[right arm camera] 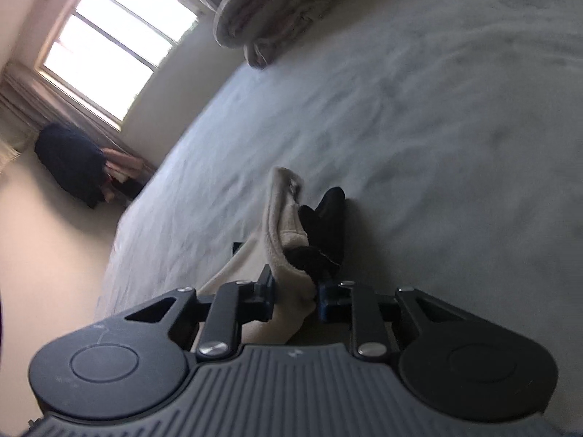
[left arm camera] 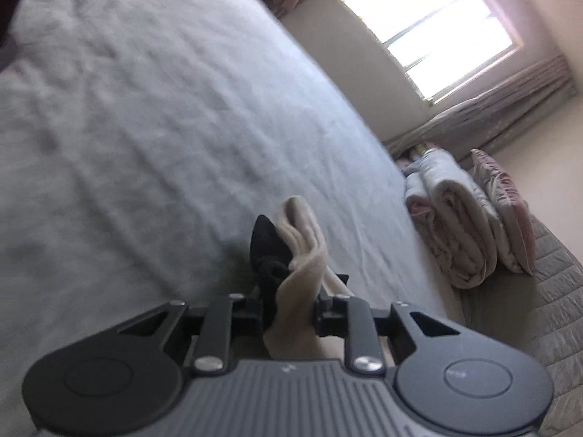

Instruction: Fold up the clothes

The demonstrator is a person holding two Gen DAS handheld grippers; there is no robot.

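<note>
A cream-coloured garment [left arm camera: 304,255] is pinched in my left gripper [left arm camera: 291,266], whose black fingers [left arm camera: 264,244] press on a bunched fold of it above the grey bed sheet [left arm camera: 164,127]. In the right wrist view another edge of the cream garment [right arm camera: 282,233], fleecy on the inside, sits between the fingers [right arm camera: 328,218] of my right gripper [right arm camera: 302,229], which is shut on it. More of the cloth trails back under both gripper bodies. The rest of the garment is hidden.
A stack of folded pale pink bedding [left arm camera: 455,218] and a pillow [left arm camera: 503,211] lie at the bed's far end. A bright window [left arm camera: 430,25] is behind. A dark bundle [right arm camera: 69,160] sits on the floor by the wall, and rumpled blankets [right arm camera: 277,3] lie at the bed's far edge.
</note>
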